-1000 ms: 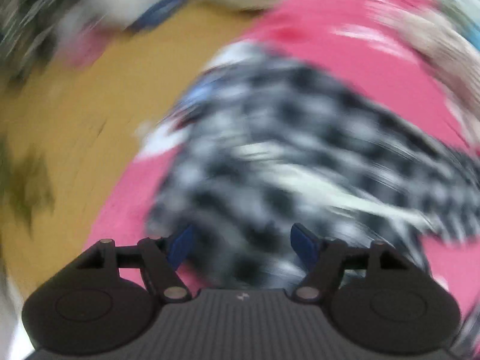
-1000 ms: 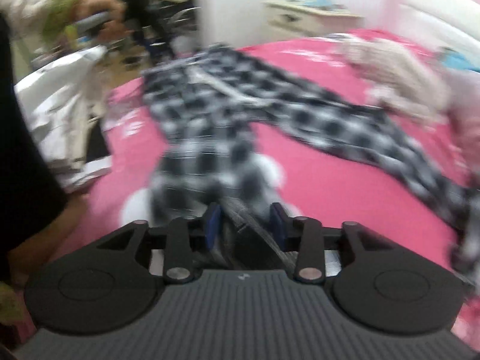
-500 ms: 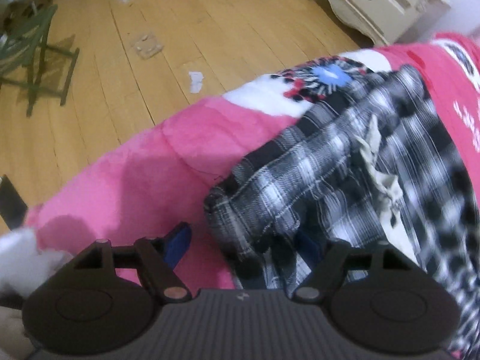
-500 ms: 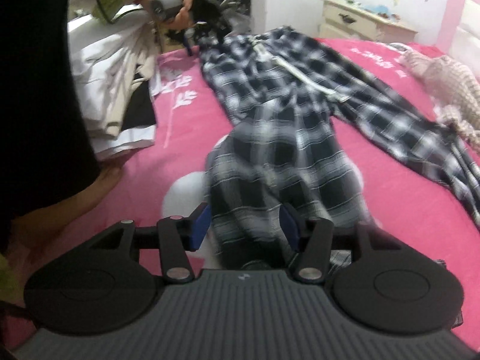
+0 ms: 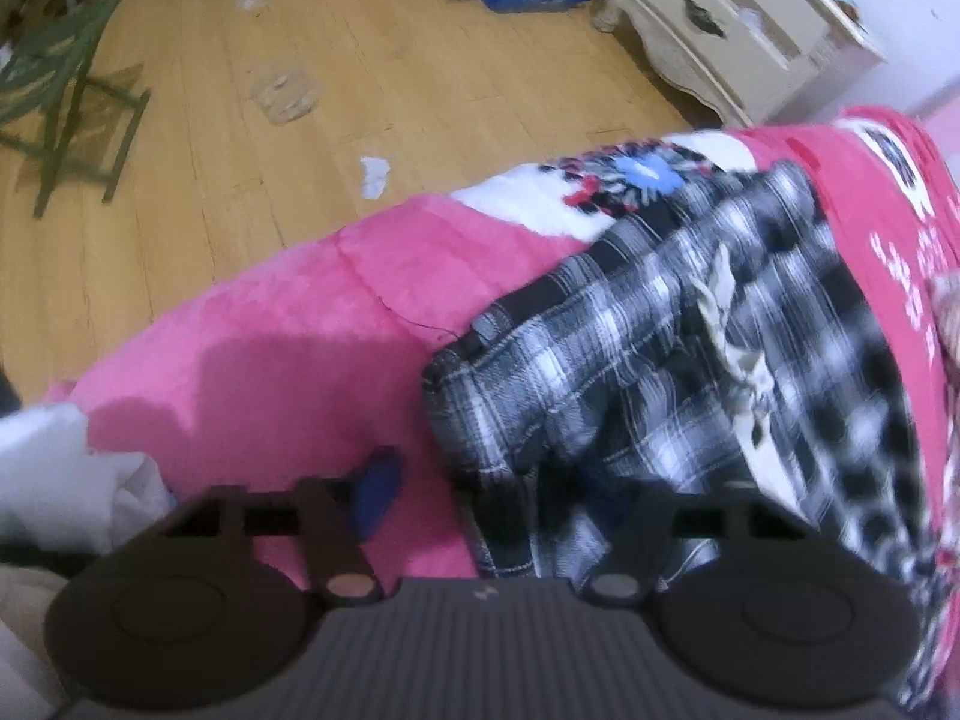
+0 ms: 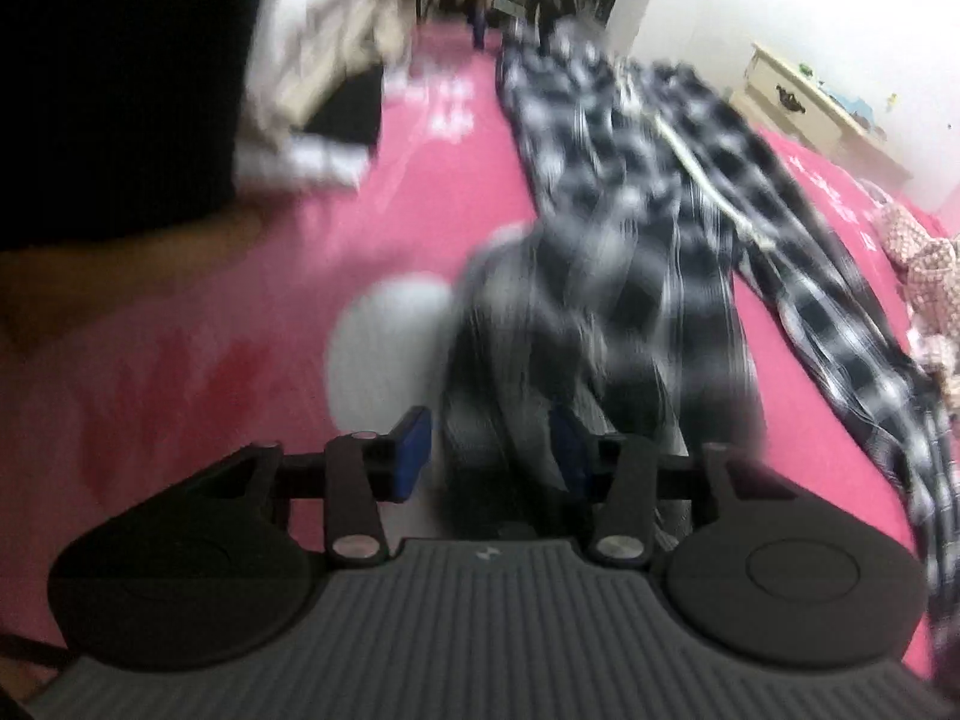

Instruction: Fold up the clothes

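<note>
Plaid trousers [image 6: 648,252] spread on pink bed [image 6: 432,192]; right claw [image 6: 489,456] just closing, leg fabric between its pads; left claw [image 5: 474,480] just closing at waistband, grip unclear.

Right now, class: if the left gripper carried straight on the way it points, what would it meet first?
Probably the checked trousers, bunched on the pink blanket; the left gripper is already at their edge, though depth is unclear.

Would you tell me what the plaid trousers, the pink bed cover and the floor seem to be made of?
Trousers: thin woven cloth, probably cotton flannel; matte, and it creases softly.
Bed cover: plush fleece, by its fuzzy nap.
Floor: wood or wood-look planks, by the seams and grain, with a slight sheen.
</note>
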